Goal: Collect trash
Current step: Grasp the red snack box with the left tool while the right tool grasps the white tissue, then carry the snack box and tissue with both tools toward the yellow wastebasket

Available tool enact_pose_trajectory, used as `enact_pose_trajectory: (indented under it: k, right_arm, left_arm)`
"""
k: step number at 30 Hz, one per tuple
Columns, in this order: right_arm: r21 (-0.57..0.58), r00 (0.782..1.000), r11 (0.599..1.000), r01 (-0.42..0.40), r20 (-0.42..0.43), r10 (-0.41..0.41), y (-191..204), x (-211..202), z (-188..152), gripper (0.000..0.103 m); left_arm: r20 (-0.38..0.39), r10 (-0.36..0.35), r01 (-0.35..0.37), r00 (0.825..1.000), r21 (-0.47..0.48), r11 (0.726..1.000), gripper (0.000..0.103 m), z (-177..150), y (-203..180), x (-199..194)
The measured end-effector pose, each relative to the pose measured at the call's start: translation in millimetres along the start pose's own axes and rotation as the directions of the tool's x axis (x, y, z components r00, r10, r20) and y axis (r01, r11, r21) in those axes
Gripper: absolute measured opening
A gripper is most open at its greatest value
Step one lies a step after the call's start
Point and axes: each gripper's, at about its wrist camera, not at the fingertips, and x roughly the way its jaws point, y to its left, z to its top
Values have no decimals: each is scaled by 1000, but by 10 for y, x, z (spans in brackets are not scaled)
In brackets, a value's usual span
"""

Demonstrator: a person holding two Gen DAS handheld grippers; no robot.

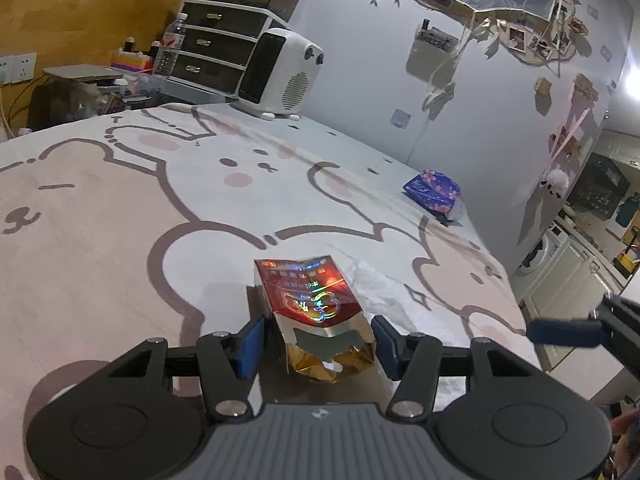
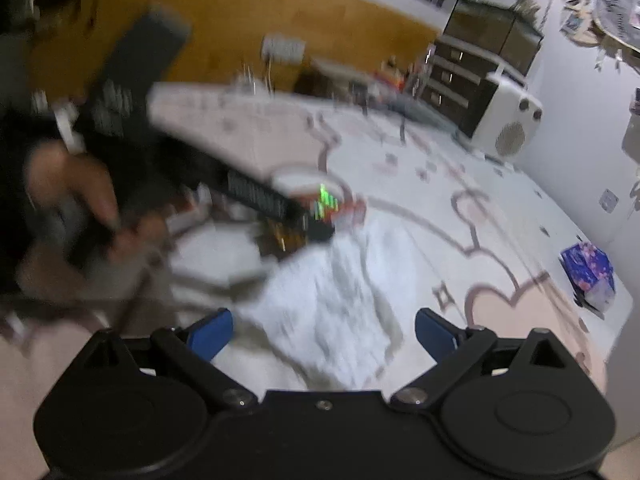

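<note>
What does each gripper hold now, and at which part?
Left gripper: the red foil box, fingers on its two side walls near the torn end. Right gripper: nothing, fingers apart.

Ahead of me the table wears a cloth printed with pink cartoon bears. At its far end a white heater stands beside a dark drawer unit, with a water bottle left of that.

Grey wall with pinned photos, ochre wall, dark drawer cabinet.
</note>
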Motion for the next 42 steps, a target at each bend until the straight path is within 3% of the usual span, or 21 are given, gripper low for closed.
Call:
enact_pose_trajectory:
  k: [2, 7, 10, 16, 18, 21, 23, 25, 28, 33, 39, 40, 42]
  right_arm:
    - [19, 1000, 1000, -13, 3, 13, -34, 93, 36, 100]
    - [-100, 990, 995, -29, -140, 14, 19, 605, 59, 98]
    - [-112, 989, 992, -66, -137, 51, -51, 739, 124, 100]
    - [43, 983, 991, -130, -122, 134, -356, 942, 115, 101]
    - [73, 985, 988, -138, -96, 145, -388, 954, 72, 99]
    - [82, 987, 985, -149, -52, 153, -344, 925, 42, 84]
    - [106, 983, 979, -176, -29, 180, -297, 878, 29, 53]
    - [135, 981, 973, -188, -15, 192, -226, 815, 4, 30]
    - [181, 991, 974, -134, -6, 137, -56, 665, -66, 14]
    - [325, 996, 942, -87, -5, 93, 152, 255, -274, 9]
    - [456, 994, 885, -98, -7, 113, 319, -354, -472, 9]
    - [469, 993, 878, -101, -9, 119, 342, -423, -500, 9]
    - [479, 994, 873, -90, -12, 109, 411, -555, -549, 9]
  left_arm:
    - [-5, 11, -11, 1000, -3, 1000, 57, 3, 25, -1]
    - [-19, 16, -16, 1000, -13, 1000, 57, 24, 81, -10]
    - [-24, 37, -37, 999, -37, 999, 57, 41, 144, -10]
    - [-16, 61, -62, 998, -73, 995, 58, 65, 222, -34]
    - [-13, 64, -65, 998, -80, 995, 62, 70, 230, -44]
    - [0, 82, -82, 997, -94, 992, 68, 81, 253, -51]
    - [3, 84, -84, 996, -94, 992, 68, 80, 262, -47]
    - [5, 89, -89, 996, -80, 993, 69, 77, 246, -39]
    - [7, 96, -96, 995, -56, 994, 72, 69, 208, -29]
    - [5, 103, -103, 995, -1, 995, 82, 41, 112, 5]
    - [3, 129, -128, 992, 88, 988, 81, -15, -26, 57]
    - [-1, 134, -133, 991, 105, 985, 80, -20, -50, 70]
    - [-8, 121, -119, 993, 128, 985, 62, -30, -79, 84]
